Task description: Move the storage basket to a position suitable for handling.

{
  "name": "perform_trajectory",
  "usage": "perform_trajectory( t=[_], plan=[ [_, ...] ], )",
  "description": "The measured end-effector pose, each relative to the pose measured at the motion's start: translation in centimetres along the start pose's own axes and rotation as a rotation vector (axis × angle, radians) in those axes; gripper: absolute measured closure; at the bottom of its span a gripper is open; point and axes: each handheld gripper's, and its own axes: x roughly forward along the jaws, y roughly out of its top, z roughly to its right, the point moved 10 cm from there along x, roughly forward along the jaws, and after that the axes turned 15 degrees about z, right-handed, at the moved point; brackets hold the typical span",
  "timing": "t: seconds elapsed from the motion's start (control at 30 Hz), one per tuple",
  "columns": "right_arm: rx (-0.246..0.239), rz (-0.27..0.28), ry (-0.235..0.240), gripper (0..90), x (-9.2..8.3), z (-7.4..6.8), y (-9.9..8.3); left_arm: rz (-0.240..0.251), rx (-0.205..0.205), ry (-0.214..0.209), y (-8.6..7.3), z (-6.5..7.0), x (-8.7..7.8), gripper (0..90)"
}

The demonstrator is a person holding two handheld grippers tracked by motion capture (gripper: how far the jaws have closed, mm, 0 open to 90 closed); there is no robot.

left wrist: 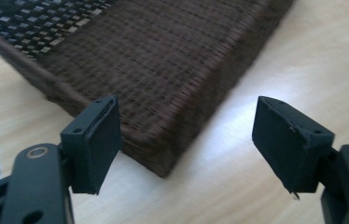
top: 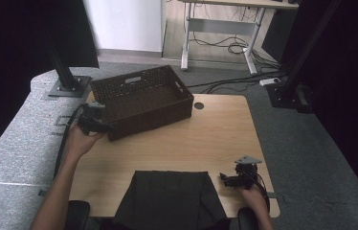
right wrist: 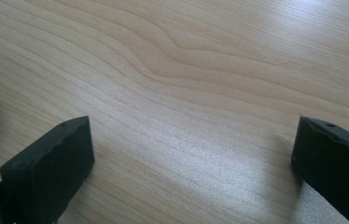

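The left gripper (top: 106, 127) stood open at the basket's (top: 141, 98) near corner; the right gripper (top: 226, 180) gaped wide over the bench's (top: 206, 139) near right corner.

Just ahead of the black left gripper (left wrist: 184, 140) sits a dark brown woven basket (top: 143, 98). Under the black right gripper (right wrist: 191, 158) lies the pale wood-grain table (top: 201, 139); beside it, a black cloth (top: 170, 199).

Wooden table (top: 206, 139) — dark folded cloth (top: 170, 199) at its near edge.
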Motion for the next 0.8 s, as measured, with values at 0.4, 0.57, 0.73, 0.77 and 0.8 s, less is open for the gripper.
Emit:
perform_trajectory(
  t=[0.4,0.57,0.73,0.77,0.8],
  plan=[
    [0.0,0.001,0.0,0.0,0.0,0.0,0.0,-0.023,-0.048,0.086,0.2,-4.0,2.2,34.3],
    [0.0,0.001,0.0,0.0,0.0,0.0,0.0,-0.063,-0.059,0.127,-1.1,-4.9,3.3,35.8],
    [0.0,0.001,0.001,0.0,0.0,0.0,0.0,-0.054,-0.124,0.107,-1.8,-5.0,3.8,42.5],
    [0.0,0.001,0.001,0.0,0.0,0.0,0.0,-0.05,-0.121,0.116,-1.8,-5.0,3.9,43.6],
    [0.0,0.001,0.001,0.0,0.0,0.0,0.0,-0.052,-0.115,0.125,-1.9,-5.1,3.9,45.2]
  ],
)
